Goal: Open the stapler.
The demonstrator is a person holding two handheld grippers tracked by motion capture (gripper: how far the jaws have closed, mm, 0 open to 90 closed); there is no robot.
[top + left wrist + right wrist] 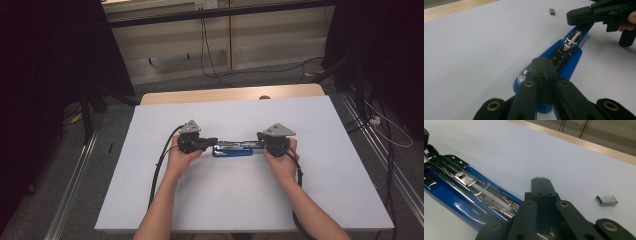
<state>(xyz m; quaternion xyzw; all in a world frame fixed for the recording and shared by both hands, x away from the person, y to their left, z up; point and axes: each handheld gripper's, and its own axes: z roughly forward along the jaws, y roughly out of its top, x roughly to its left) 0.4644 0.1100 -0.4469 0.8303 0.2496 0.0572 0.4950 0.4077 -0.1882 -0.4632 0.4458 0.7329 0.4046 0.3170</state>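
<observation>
A blue stapler lies opened flat on the white table sheet, its metal staple channel facing up. My left gripper is at the stapler's left end, jaws shut with nothing between them; in the left gripper view its tip sits over the stapler's rounded blue end. My right gripper is at the other end, also shut and empty. Its tip hovers just beside the stapler. A small grey block of staples lies loose on the sheet to its right.
The staple block also shows beyond the right gripper in the left gripper view. A wooden table edge runs behind the sheet. Cables and dark stands stand on the floor around the table.
</observation>
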